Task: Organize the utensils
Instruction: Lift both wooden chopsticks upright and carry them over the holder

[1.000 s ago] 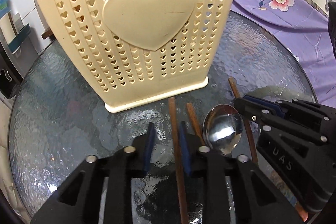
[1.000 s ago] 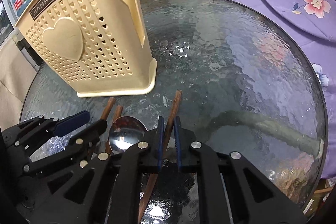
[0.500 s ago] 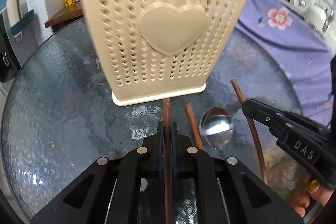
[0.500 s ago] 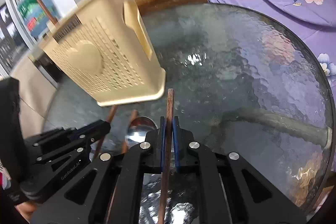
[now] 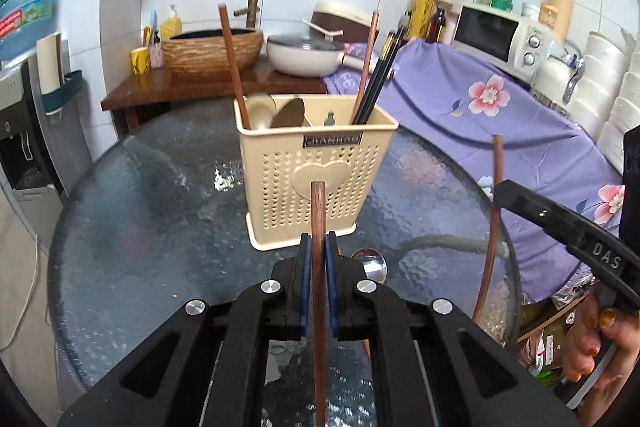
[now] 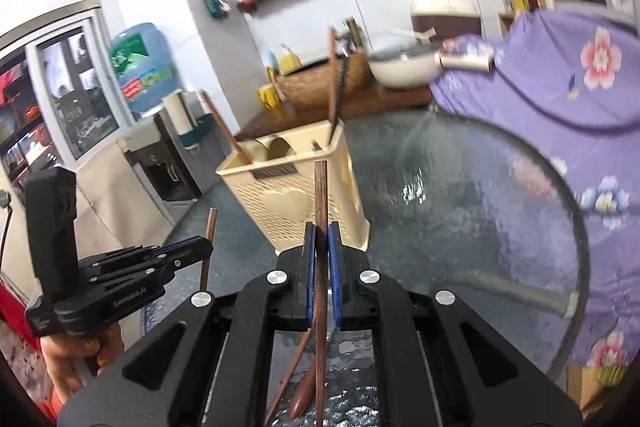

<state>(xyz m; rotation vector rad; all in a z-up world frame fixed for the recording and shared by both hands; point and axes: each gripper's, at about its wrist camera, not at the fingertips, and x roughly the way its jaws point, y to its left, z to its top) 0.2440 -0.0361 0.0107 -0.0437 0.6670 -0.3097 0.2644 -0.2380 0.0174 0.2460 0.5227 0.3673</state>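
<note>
Left wrist view: both jaws pinch one chopstick (image 5: 319, 227) each; tips should enter the holder (image 5: 316, 163) steeply, beside the standing chopsticks.

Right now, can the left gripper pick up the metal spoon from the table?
Probably not yet: the left gripper is shut on a brown chopstick, so its jaws are occupied. The metal spoon itself lies uncovered on the glass table.

Home kitchen (microwave (image 5: 505, 37), pan (image 5: 306, 57), sink (image 5: 212, 47))

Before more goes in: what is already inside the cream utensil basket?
The basket holds a brown chopstick, two spoon bowls, another brown chopstick and dark chopsticks. Its walls hide their lower ends.
</note>
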